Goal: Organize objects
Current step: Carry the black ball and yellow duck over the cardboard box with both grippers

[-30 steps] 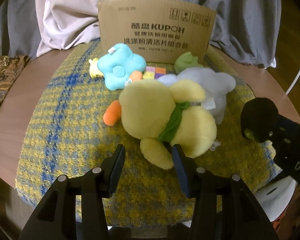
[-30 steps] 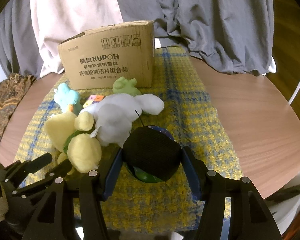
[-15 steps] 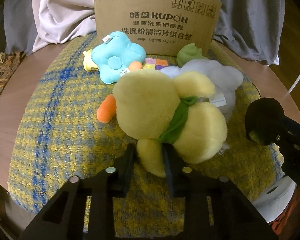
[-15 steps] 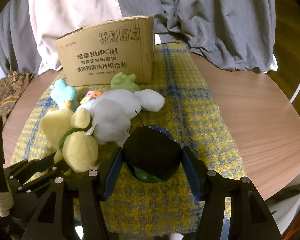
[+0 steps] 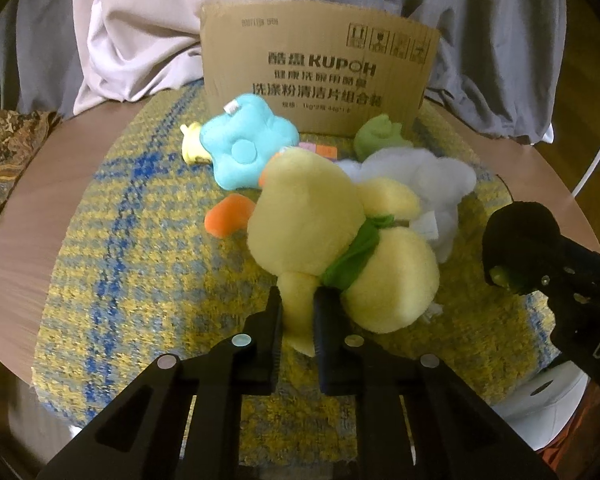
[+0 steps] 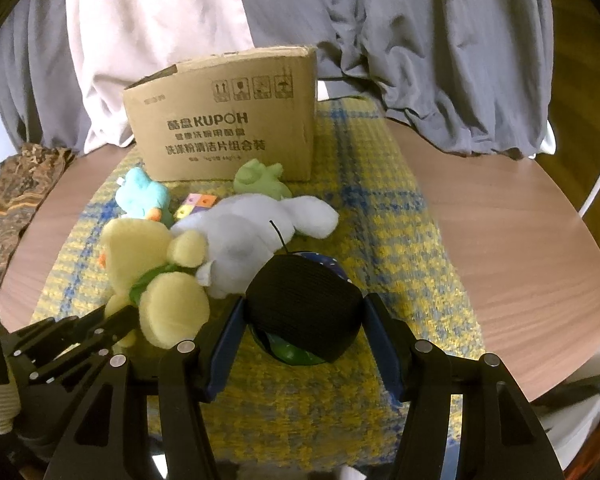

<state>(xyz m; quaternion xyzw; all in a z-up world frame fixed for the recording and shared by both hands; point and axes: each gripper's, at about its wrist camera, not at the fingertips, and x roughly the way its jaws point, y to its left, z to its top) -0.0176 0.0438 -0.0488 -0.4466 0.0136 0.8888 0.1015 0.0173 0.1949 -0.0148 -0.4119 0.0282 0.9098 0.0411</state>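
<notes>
The right gripper [image 6: 304, 320] grips a black mesh ball [image 6: 302, 314] between its fingers [image 6: 382, 344], near the cardboard box [image 6: 224, 120].

Left claw [image 5: 298, 312] is angled down with its jaws pinched tight on a yellow plush duck's [image 5: 340, 248] leg. Right claw [image 6: 302, 332] tilts down too, jaws clamped on a black round toy [image 6: 304, 308].

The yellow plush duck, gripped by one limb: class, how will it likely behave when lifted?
The yellow plush duck looks soft and stuffed, so probably light. The left gripper pinches only a thin limb, so the body will likely sag and swing. Its fuzzy fabric, squeezed between the pads, seems unlikely to slip.
</notes>
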